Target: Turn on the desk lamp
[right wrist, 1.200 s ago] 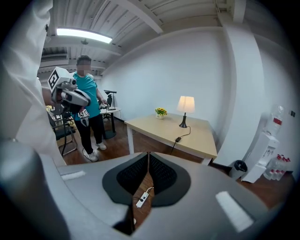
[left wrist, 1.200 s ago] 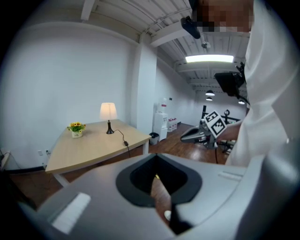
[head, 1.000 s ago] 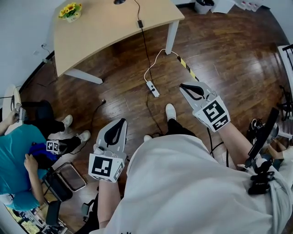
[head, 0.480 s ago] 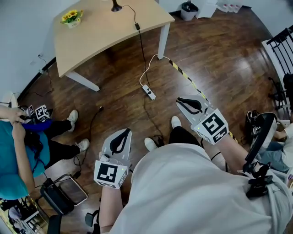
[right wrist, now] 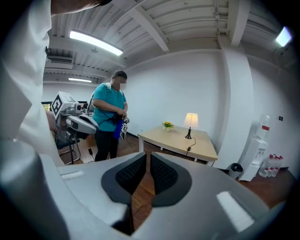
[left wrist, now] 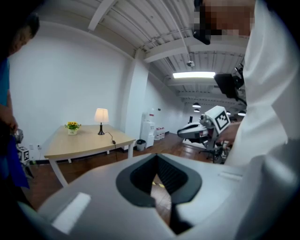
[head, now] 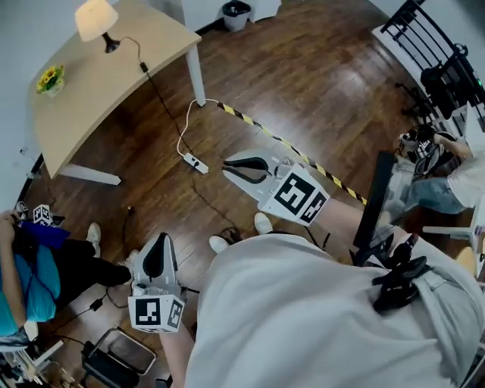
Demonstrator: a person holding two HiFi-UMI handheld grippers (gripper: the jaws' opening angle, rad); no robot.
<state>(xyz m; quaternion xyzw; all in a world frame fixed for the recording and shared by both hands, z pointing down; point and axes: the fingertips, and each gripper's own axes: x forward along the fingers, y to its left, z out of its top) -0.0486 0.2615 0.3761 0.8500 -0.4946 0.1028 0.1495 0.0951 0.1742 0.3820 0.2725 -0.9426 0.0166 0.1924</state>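
Note:
The desk lamp (head: 96,19), with a pale shade on a dark stem, stands at the far corner of a light wooden table (head: 91,91). Its black cord (head: 143,67) runs over the table edge to a white power strip (head: 195,162) on the floor. The lamp (left wrist: 101,116) looks small and far off in the left gripper view, and the lamp (right wrist: 191,120) looks the same in the right gripper view. I cannot tell whether it is lit. My left gripper (head: 155,254) and right gripper (head: 231,167) are both shut on nothing, held over the floor well short of the table.
A pot of yellow flowers (head: 50,78) sits on the table. Black-and-yellow tape (head: 303,159) crosses the dark wood floor. A person in teal (head: 30,280) is at the left. A bin (head: 236,10) stands beyond the table, and chairs and gear (head: 424,144) at the right.
The view has swung right, so the table now sits at the upper left with the lamp in sight. My left gripper has dropped lower, and my right gripper has shifted left.

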